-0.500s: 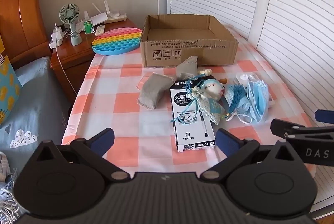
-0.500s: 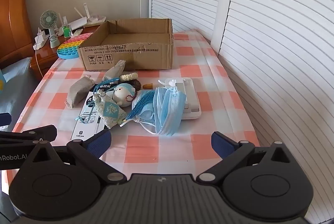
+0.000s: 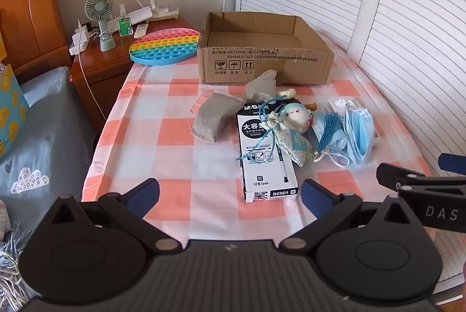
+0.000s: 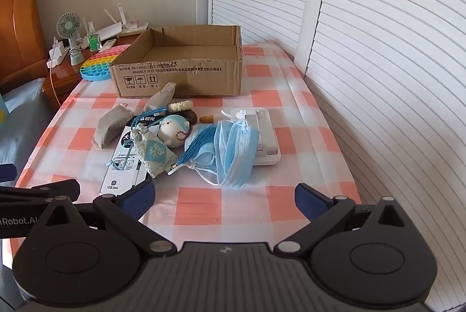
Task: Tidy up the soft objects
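An empty cardboard box (image 3: pixel 265 61) (image 4: pixel 180 73) stands at the back of the checked table (image 3: pixel 163 154). In front of it lie two grey pouches (image 3: pixel 212 117) (image 4: pixel 107 128), a floral sachet with a blue tassel (image 3: pixel 288 143) (image 4: pixel 154 152), a small round plush doll (image 3: pixel 297 115) (image 4: pixel 174 130), blue face masks (image 3: pixel 359 134) (image 4: pixel 233 152) and a cream scrunchie (image 4: pixel 181 106). My left gripper (image 3: pixel 230 195) hovers open over the table's near edge, short of the pen box (image 3: pixel 265 154). My right gripper (image 4: pixel 223 197) is open too, just short of the masks.
A rainbow pop-it mat (image 3: pixel 166 45) lies left of the box. A white plastic case (image 4: pixel 262 134) sits under the masks. A wooden nightstand (image 3: pixel 96 64) with a fan and chargers stands back left, and a bed (image 3: pixel 43 120) lies on the left. White louvred doors (image 4: pixel 378 50) close off the right.
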Demonstrator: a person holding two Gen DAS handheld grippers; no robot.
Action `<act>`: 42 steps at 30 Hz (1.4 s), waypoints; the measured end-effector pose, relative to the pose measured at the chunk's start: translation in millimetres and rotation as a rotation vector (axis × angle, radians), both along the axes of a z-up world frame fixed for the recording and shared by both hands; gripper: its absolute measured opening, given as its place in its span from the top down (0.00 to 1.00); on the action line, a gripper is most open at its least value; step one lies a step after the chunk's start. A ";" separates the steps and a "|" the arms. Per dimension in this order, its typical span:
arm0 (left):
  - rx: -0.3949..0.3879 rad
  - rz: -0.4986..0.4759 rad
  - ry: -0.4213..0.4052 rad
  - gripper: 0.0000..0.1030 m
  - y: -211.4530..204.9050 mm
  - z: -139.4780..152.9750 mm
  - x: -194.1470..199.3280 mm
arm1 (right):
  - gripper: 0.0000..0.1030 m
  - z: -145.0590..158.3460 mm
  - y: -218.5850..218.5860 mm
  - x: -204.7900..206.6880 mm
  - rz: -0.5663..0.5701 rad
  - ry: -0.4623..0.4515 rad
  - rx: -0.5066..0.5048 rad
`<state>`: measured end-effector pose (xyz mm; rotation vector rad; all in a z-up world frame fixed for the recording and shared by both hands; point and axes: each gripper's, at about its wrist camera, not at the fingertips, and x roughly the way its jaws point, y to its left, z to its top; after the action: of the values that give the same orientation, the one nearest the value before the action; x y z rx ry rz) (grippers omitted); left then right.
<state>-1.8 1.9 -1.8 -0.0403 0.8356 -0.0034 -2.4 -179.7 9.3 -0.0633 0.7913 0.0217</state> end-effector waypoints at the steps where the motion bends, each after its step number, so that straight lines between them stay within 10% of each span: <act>1: 0.002 0.000 0.000 0.01 -0.3 -0.4 -0.5 | 0.00 0.0 -0.2 -0.1 0.001 0.000 0.001; 42: -0.001 -0.014 -0.014 0.01 -2.5 4.3 -1.6 | 0.00 0.5 -1.1 0.6 -0.019 0.004 -0.006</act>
<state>-3.3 -0.5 2.5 -0.0352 0.8215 -0.0175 -1.8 -180.8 9.8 -0.0620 0.7963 0.0017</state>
